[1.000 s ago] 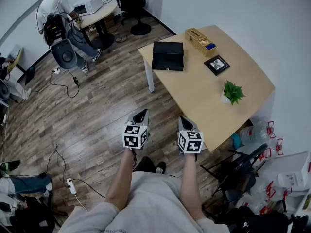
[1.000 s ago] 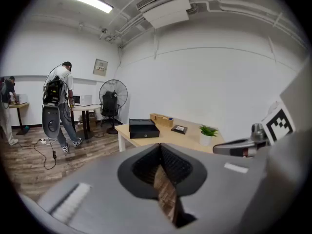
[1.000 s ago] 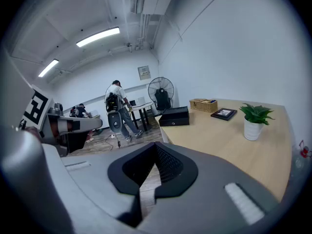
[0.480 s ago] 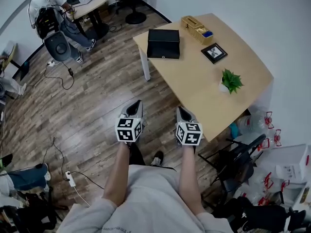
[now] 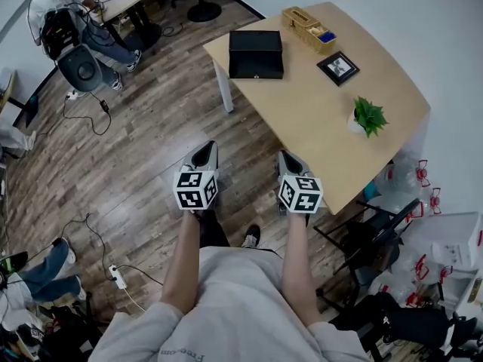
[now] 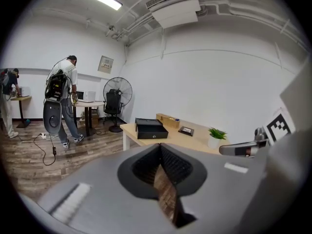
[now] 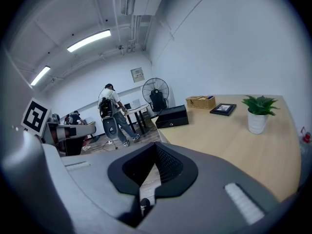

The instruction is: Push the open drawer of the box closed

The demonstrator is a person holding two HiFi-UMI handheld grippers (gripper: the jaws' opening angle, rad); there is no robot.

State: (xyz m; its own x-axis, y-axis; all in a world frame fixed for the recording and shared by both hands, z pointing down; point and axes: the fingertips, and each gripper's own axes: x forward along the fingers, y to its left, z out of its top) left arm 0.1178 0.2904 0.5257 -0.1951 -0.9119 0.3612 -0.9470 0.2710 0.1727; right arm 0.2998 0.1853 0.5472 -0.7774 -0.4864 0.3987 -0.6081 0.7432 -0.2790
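Both grippers hang over the wood floor (image 5: 162, 138), well short of the table (image 5: 317, 123). The left gripper (image 5: 205, 152) has its jaws together on nothing, with floorboards showing through the thin slit between them. The right gripper (image 5: 290, 161) is likewise closed and empty.

The black box (image 5: 256, 53) sits far ahead on the table's near corner, ahead-right of the left jaws and ahead-left of the right jaws. Its knobbed front faces the jaws. How far the drawer stands out is too small to tell.

Floor and a white table leg (image 5: 223, 95) lie between the jaws and the box. Right of the box are a wooden tray (image 5: 306, 29) and a picture frame (image 5: 337, 68). A plant (image 5: 368, 117) is ahead-right of the right jaws, and the table edge runs just beside them. Far ahead-left of the left jaws, a person (image 6: 68, 74) stands near a fan (image 6: 117, 88).
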